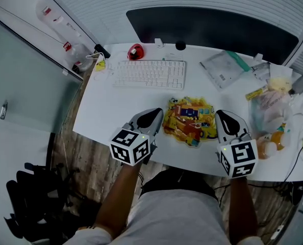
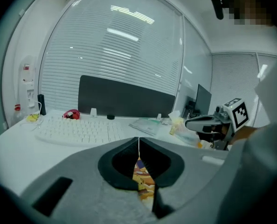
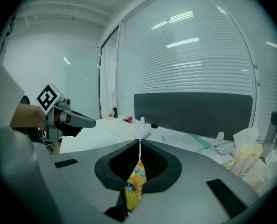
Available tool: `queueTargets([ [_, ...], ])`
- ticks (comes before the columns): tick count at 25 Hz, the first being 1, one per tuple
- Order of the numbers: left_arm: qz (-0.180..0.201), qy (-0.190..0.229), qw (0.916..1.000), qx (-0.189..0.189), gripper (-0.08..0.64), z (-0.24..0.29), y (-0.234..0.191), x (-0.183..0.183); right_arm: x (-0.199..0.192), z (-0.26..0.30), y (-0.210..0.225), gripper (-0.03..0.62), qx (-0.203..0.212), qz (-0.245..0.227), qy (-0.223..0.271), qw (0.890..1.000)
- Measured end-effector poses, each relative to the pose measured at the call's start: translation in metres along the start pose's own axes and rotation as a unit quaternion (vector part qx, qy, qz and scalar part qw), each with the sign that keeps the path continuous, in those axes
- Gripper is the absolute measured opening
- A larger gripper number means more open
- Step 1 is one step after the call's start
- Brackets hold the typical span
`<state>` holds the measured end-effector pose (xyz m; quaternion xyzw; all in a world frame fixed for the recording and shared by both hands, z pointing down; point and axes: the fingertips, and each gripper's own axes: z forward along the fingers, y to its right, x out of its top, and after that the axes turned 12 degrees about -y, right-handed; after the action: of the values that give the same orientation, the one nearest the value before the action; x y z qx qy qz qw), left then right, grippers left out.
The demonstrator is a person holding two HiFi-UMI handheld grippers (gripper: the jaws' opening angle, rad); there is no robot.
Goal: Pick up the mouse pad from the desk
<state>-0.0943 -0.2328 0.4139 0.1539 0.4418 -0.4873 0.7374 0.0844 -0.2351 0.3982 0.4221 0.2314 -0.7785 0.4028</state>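
Note:
The mouse pad (image 1: 188,120), printed in bright yellow, orange and blue, hangs rumpled over the front of the white desk (image 1: 105,106). My left gripper (image 1: 159,115) is at its left edge and my right gripper (image 1: 219,116) at its right edge. Both are shut, each pinching a fold of the pad. In the left gripper view the jaws (image 2: 139,146) meet in a thin line, with a strip of the pad (image 2: 144,181) caught below it. The right gripper view shows the same: closed jaws (image 3: 139,148) and the pad (image 3: 135,181) hanging from them.
A white keyboard (image 1: 150,74) lies behind the pad, with a red object (image 1: 135,51) at its far left. A clear plastic sleeve (image 1: 224,68) and bags of food (image 1: 271,103) crowd the right side. A dark partition (image 1: 212,29) closes the desk's back.

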Motion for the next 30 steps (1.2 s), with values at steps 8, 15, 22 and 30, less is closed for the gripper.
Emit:
queueTargets([
  [8,-0.04,-0.063,0.997,-0.021,0.018,0.025,-0.012,-0.024,-0.023,0.022,0.007,0.014,0.003,0.016,-0.056,0.998],
  [15,-0.047,-0.098,0.9936,-0.033,0.02,0.037,-0.022,-0.038,-0.034,0.039,0.013,0.015,0.008,0.032,-0.087,0.996],
  [22,-0.053,-0.133,0.9886,-0.046,0.129,0.047,-0.029,-0.054,-0.047,0.06,0.012,0.134,0.027,0.04,-0.136,0.99],
  [30,-0.058,-0.178,0.9801,-0.065,0.195,0.058,-0.027,-0.072,-0.068,0.081,0.009,0.209,0.056,0.056,-0.196,0.977],
])
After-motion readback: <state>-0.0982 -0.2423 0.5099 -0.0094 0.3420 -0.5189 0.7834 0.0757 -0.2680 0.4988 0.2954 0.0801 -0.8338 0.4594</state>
